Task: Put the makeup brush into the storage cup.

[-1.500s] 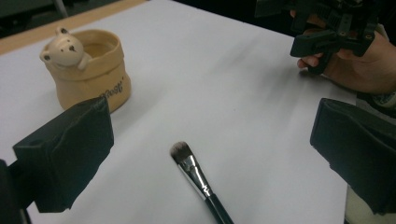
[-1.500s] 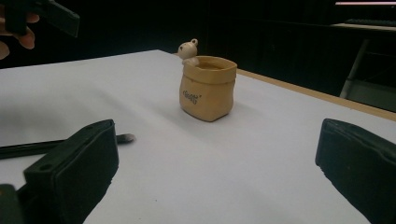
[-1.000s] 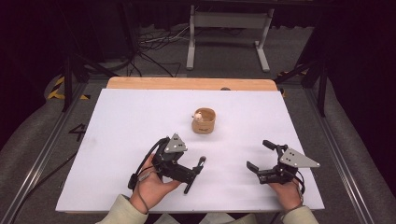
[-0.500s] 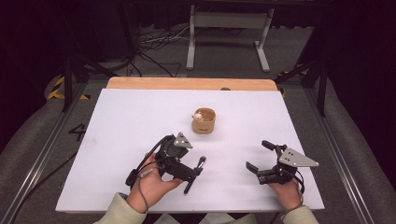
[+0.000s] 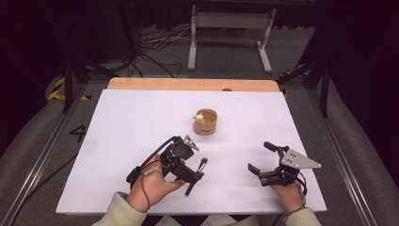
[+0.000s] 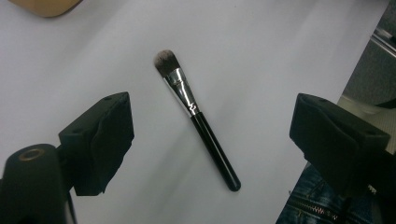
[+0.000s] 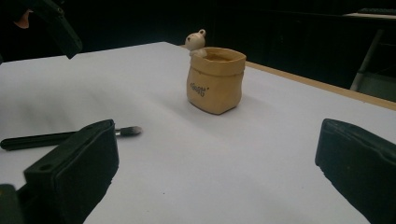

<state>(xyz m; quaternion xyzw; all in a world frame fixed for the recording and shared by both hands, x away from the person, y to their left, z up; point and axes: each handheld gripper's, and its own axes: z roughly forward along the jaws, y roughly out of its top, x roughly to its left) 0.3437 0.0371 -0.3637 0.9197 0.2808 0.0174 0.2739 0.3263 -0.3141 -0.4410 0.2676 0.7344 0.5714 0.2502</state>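
A makeup brush [image 6: 201, 123] with a black handle, silver ferrule and dark bristles lies flat on the white table. My left gripper [image 6: 212, 105] hovers over it, open. Its jaws have just been closing, with the brush between them and the pads clear of it. In the high view the left gripper [image 5: 190, 174] is at front centre-left with the brush [image 5: 196, 176] under it. A tan pouch-shaped holder [image 5: 205, 123] with a small bear on its rim stands upright mid-table. My right gripper [image 5: 259, 157] rests open at front right and faces the holder [image 7: 215, 79] and the brush [image 7: 126, 132].
White sheet [image 5: 117, 136] covers the table, with a wooden strip [image 5: 188, 84] along the far edge. Beyond it the floor holds cables and a metal stand [image 5: 230, 28]. The table's front edge and the person's jeans [image 6: 322, 205] lie close to the brush's handle end.
The left gripper has shifted slightly to the right above the brush. The right gripper, the brush and the holder have stayed where they were.
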